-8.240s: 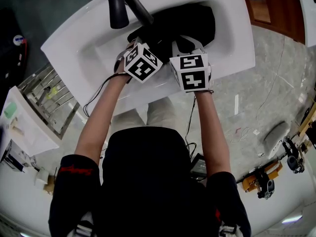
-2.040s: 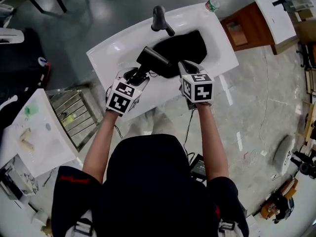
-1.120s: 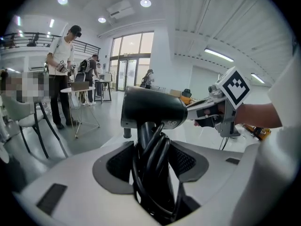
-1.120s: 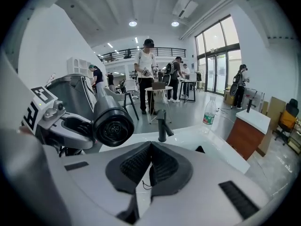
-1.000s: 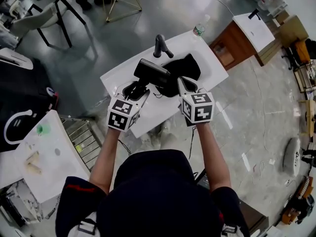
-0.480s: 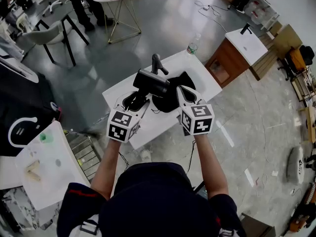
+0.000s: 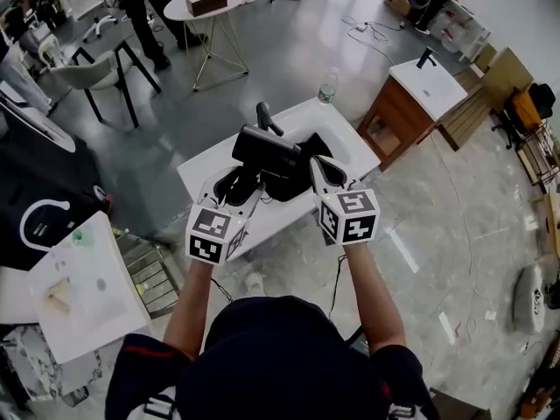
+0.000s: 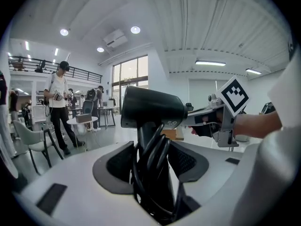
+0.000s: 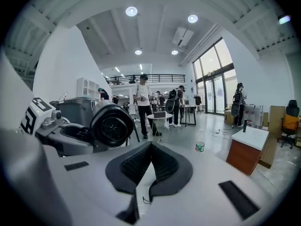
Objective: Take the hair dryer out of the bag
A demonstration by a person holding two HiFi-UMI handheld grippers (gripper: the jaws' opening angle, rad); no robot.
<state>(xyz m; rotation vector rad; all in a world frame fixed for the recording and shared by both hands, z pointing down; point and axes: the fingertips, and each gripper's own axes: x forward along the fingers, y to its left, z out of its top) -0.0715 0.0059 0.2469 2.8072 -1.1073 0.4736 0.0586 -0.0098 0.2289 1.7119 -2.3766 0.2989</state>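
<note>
**Hair dryer**: dark. It is out of the bag and held in the air over the middle of the tabletop.

**Left hand-held gripper**: you have it clamped on the dryer's handle. The looped cord is caught in the same grip.

**Right hand-held gripper**: the jaws are closed together with nothing bulky between them. A thin dark thread shows at their root, and you cannot tell where it comes from. This gripper sits just beside the dryer, above the bag.

**Bag:** black and slack, lying in the basin near the faucet at the tabletop's far edge.

**Risks, as judged:**
- The pads press on cord loops rather than bare handle, so the top-heavy dryer may swivel or slide in your grip.
- A loop could work loose, drop and snag the bag or the faucet.
- If that thread belongs to the bag, your right gripper could drag the bag along with it.

**Surface:** white and glossy with a sunken basin. It would likely let a dropped dryer skid.

**Room:**
- An open hall with a polished grey floor.
- A water bottle stands at the tabletop's far right corner.
- A wooden cabinet stands to the right.
- A round side table, a chair and people standing are further off.
</note>
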